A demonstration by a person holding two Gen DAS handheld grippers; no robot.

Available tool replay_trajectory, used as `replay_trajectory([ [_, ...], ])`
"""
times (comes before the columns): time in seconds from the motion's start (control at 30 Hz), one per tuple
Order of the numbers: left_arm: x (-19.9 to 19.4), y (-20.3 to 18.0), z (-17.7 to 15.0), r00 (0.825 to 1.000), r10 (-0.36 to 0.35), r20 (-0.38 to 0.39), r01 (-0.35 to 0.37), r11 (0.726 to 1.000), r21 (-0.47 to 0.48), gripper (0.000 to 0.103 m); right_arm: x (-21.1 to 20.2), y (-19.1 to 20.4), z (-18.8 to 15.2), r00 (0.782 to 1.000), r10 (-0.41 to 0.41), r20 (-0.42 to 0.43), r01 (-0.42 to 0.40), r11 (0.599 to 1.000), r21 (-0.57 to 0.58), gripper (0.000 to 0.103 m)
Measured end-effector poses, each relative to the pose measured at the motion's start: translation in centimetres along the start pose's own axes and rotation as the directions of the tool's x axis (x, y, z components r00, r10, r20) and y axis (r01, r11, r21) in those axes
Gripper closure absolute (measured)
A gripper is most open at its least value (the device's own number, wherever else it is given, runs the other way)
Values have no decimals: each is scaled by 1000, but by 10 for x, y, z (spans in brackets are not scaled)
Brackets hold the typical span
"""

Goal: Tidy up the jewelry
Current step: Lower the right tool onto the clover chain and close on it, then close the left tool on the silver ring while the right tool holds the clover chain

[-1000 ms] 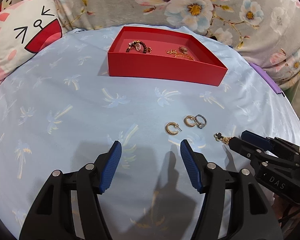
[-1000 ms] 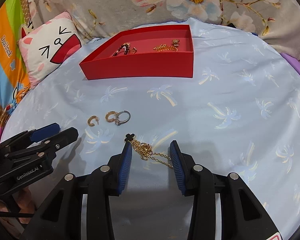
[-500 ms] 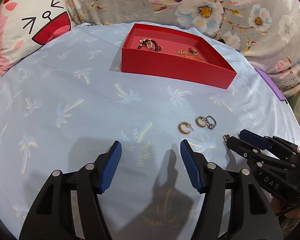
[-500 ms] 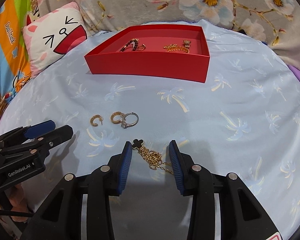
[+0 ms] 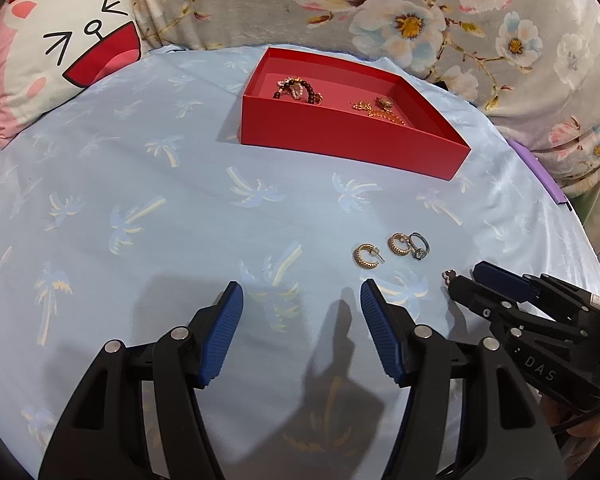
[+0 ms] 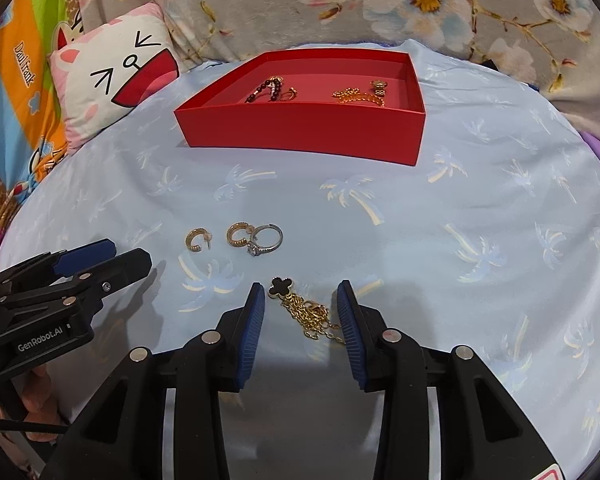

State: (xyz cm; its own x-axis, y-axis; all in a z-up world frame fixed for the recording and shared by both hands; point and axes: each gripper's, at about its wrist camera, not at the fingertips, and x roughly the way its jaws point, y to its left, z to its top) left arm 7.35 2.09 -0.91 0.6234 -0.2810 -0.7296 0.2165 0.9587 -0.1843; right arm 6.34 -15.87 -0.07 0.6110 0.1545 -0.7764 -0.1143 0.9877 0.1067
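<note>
A gold chain with a black clover charm (image 6: 306,308) lies on the blue cloth between the fingers of my right gripper (image 6: 302,300). Its jaws are closing around the chain, and the pads stand apart from it. Only the charm's tip (image 5: 449,275) shows in the left wrist view, past the right gripper (image 5: 466,280). Two gold hoop earrings (image 6: 198,239) (image 6: 239,234) and a silver ring (image 6: 266,239) lie just beyond. My left gripper (image 5: 302,296) hangs open over bare cloth, left of the hoops (image 5: 366,256). The red tray (image 5: 340,136) (image 6: 300,128) holds a bead bracelet and gold pieces.
A cat-face cushion (image 5: 60,60) sits at the back left. Floral fabric (image 5: 380,12) rises behind the tray. A purple edge (image 5: 540,176) shows at the right rim of the cloth. A person's hand (image 6: 32,396) holds the left gripper (image 6: 100,264).
The right gripper's fingers have drawn closer together around the gold chain. Both views have tilted slightly; the jewelry on the cloth has not moved.
</note>
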Motion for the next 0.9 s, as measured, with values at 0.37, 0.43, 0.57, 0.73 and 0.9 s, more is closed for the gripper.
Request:
replay_trajectory([
  [0.37,0,0,0,1000,-1,0,1,1000,0,44,-16,-7,-1,998,-17,68,14,999,40,100],
  [0.43,0,0,0,1000,-2,0,2,1000,1,44,-28,-14,-2,994,-19,107,11,997,73,100],
  [0.57,0,0,0,1000,-3,0,3,1000,0,44,-53,-16,-5,981,-56,184,41,995,87,100],
  [0.73,-1,-4,-1,1000,-9,-15,9,1000,12,44,-70,-10,-12,975,-65,210,51,996,74,100],
  [0.9,-6,-12,0,996,-70,-51,70,998,8,44,-85,-21,-26,976,-76,202,54,992,112,100],
])
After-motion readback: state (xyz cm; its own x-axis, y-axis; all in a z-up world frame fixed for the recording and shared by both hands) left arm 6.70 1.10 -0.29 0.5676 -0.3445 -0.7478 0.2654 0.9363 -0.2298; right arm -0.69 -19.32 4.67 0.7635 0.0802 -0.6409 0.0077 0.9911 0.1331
